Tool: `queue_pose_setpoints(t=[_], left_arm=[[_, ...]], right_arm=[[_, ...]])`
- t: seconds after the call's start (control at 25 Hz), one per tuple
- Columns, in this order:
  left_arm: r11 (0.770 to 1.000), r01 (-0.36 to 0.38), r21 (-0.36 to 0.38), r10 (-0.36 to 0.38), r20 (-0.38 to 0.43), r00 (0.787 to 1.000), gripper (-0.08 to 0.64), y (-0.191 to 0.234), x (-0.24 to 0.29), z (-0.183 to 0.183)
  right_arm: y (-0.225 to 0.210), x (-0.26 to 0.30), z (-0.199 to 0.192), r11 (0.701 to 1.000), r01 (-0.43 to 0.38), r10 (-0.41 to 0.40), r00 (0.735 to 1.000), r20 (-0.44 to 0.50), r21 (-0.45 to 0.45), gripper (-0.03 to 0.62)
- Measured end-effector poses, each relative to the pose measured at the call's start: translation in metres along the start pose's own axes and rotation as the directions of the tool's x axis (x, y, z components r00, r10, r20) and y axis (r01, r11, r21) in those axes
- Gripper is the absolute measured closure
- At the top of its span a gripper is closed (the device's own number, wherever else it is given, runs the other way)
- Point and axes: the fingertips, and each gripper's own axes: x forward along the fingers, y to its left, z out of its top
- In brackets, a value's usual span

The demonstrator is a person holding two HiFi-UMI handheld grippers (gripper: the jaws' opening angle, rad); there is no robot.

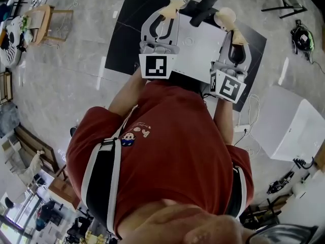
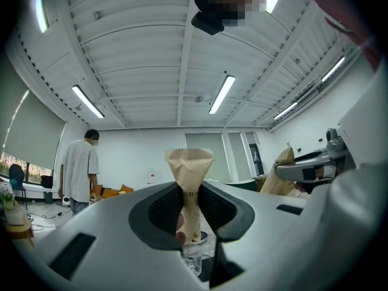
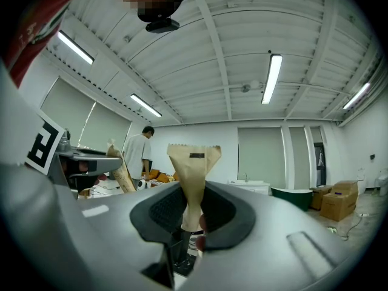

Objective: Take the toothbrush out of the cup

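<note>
Cup (image 2: 191,258) partly hidden — contents unclear.

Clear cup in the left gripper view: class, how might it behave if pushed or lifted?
The clear cup looks see-through and smooth, so probably rigid, slippery and possibly breakable. It seems small and upright, so likely light and apt to slide or tip if nudged.
</note>
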Motion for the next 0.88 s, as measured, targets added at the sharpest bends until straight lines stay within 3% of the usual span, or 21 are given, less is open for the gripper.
queue_pose_setpoints(t=[0.88], left_arm=[[1.000,0.004,0.004,-0.004,0.007,1.000,0.477,-0.0002,0.0002,0.0043]], right_arm=[[0.0026,0.0004,0.0040,1.000,-0.003,0.003,1.000,0.000,-0.023,0.511]])
